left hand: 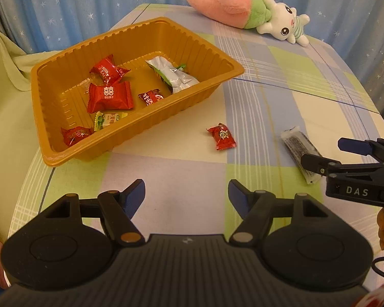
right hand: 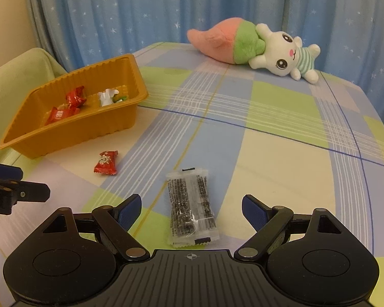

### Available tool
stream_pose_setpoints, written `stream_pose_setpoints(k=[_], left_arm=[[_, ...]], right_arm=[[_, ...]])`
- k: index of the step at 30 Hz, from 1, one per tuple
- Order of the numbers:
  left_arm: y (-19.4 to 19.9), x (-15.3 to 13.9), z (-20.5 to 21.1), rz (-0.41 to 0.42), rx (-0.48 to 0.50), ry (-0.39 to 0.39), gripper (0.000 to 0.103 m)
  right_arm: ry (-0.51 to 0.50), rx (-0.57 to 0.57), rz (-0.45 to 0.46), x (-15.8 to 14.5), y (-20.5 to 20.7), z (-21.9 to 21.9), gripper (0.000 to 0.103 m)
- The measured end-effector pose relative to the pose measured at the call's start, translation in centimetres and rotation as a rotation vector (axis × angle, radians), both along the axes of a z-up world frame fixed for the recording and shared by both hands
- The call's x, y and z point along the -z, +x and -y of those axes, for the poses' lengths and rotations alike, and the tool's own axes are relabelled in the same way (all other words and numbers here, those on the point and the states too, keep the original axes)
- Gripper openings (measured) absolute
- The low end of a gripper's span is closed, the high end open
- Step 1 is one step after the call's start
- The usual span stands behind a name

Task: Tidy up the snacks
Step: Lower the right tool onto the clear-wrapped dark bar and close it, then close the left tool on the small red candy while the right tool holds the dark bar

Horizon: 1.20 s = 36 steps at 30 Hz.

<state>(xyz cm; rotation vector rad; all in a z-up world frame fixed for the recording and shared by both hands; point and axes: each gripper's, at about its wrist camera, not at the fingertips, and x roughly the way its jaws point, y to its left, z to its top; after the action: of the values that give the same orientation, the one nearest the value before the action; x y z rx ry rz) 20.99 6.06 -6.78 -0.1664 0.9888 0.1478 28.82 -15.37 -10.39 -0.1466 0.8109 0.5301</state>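
A checked bench (right hand: 281, 153) is carrying an orange tray (left hand: 64, 153) holding wrapped snacks, one red pack bearing a double-happiness character. A plush rabbit (right hand: 281, 53) is lying at the far edge. Both the left hand-held gripper (left hand: 187, 194) and the right hand-held gripper (right hand: 192, 208), marked "DAS", are gaping wide, empty. A clear sesame bar (right hand: 192, 204) is lying between the right one's fingers; a red candy (left hand: 221, 136) is sitting beside the tray.

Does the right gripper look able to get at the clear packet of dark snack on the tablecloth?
Probably yes: the right gripper is open, the clear packet of dark snack lies flat between its fingers, and nothing covers it.
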Motion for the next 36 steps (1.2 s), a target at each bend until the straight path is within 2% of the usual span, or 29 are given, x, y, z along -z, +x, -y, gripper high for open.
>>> stream_pose_setpoints(k=[5,10,16,19,23,25,30,36], left_arm=[[0.7,0.4,-0.5,-0.009,0.001,0.0,0.069],[1.3,0.5,-0.7,-0.01,0.011,-0.001,0.069],[1.8,0.6,-0.7,-0.011,0.02,-0.002,0.069],[2.1,0.6,-0.8,-0.011,0.022,-0.005,0.069],[2.4,0.8,-0.6,-0.013,0.028,-0.006,0.069],[2.6,0.8,-0.5,-0.014,0.033,-0.007,0.069],[2.9,0.9,-0.3,-0.014,0.042,-0.012,0.069],[3.4,1.1,0.1,-0.008,0.046,-0.02,0.069]], right_arm=[[-0.019,-0.003,0.004,0.8,1.0,-0.8,0.083],[-0.032,-0.01,-0.012,1.4,1.7,-1.4,0.071],[-0.047,-0.017,-0.028,2.0,1.9,-2.0,0.062],[-0.053,-0.026,-0.036,2.3,2.0,-2.2,0.054],[-0.065,-0.029,-0.038,2.6,2.0,-2.3,0.049],[-0.057,-0.026,-0.041,2.6,2.1,-2.2,0.04],[-0.067,-0.023,-0.044,2.4,2.3,-2.1,0.038],[-0.024,0.012,-0.047,1.4,2.5,-1.0,0.038]])
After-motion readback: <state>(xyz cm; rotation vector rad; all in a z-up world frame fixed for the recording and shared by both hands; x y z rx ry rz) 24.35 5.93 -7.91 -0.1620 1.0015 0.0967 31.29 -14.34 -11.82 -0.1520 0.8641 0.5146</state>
